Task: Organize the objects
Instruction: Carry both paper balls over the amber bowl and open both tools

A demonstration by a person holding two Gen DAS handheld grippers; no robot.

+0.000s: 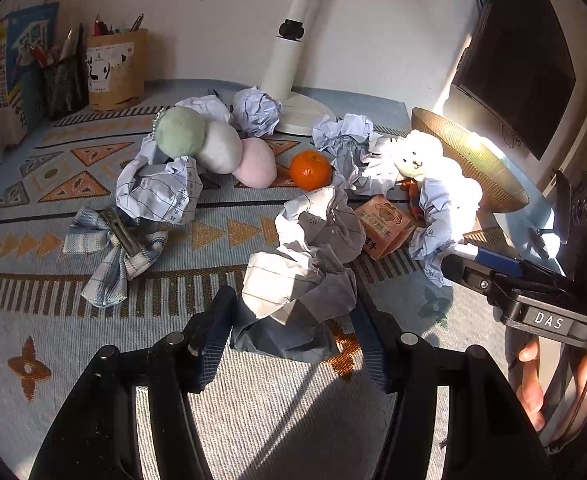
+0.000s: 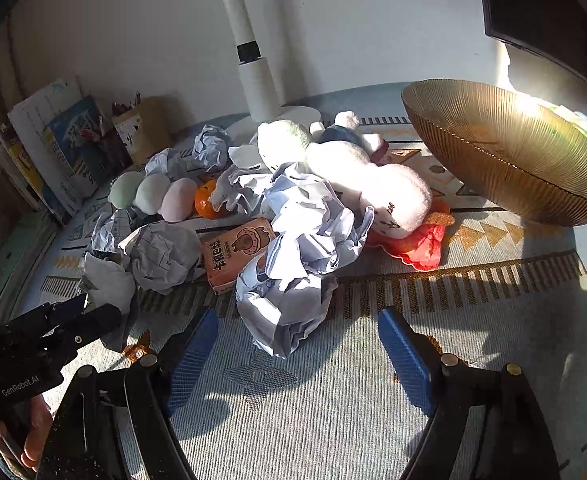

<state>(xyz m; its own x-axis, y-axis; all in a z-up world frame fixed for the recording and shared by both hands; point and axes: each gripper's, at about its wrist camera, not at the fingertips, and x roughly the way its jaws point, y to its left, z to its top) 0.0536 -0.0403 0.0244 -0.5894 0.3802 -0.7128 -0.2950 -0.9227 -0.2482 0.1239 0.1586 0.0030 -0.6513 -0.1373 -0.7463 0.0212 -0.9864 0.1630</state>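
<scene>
Crowding crumpled paper [image 1: 301, 264] (mandarin [image 1: 310, 169] beyond)

Plain white wall [image 1: 221, 20] at twelve o'clock, patterned blue woven cloth [image 1: 53, 184] over the table, hard sunlight from two o'clock, dark monitor [image 1: 525, 60] at one.

Both grippers have black frames with silver screws, blue ribbed pads, white "DAS" and "GenRobot.AI" lettering.

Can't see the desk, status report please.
Left gripper jaws around crumpled white paper ball, not shut. Right gripper open, empty. Orange snack box just beyond.
</scene>
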